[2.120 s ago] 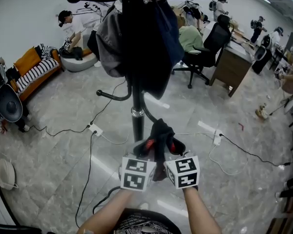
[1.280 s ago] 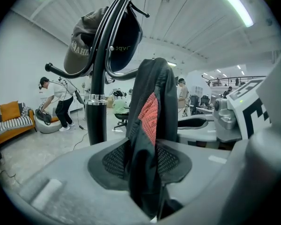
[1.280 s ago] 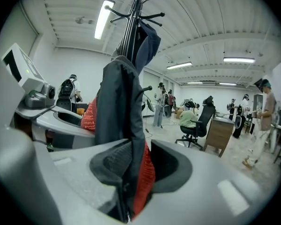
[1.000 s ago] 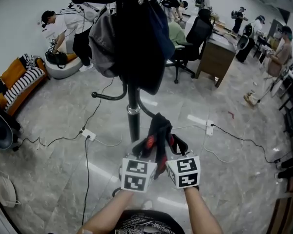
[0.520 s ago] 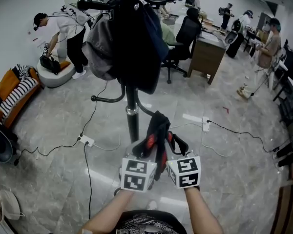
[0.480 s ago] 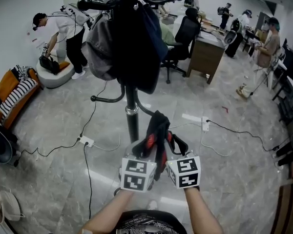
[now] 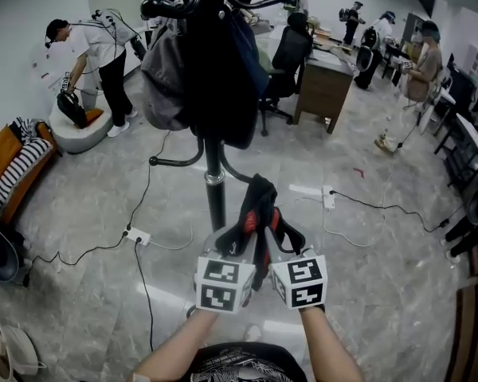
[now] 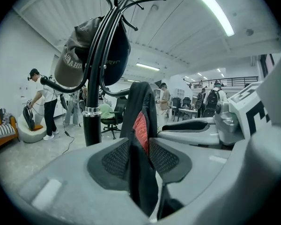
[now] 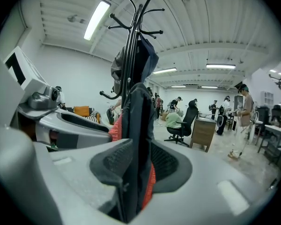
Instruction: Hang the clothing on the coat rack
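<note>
A black coat rack (image 7: 215,177) stands right in front of me, with dark garments and a grey cap (image 7: 163,74) on its upper hooks. Between both grippers I hold a small black garment with red patches (image 7: 256,207), bunched upright just right of the rack's pole. My left gripper (image 7: 237,245) is shut on its left side and my right gripper (image 7: 277,241) on its right side. In the left gripper view the black and red cloth (image 8: 139,139) is pinched between the pads with the rack (image 8: 91,121) behind. The right gripper view shows the same cloth (image 9: 138,144) clamped, in front of the rack (image 9: 133,50).
Cables and a power strip (image 7: 138,235) lie on the marble floor around the rack's base. An office chair (image 7: 283,62) and a wooden desk (image 7: 323,94) stand behind. Several people stand at the back. A sofa (image 7: 16,165) is at the left.
The view has tilted up and shifted, so the room behind slides past. Both grippers keep the black garment held in the same place by the pole.
</note>
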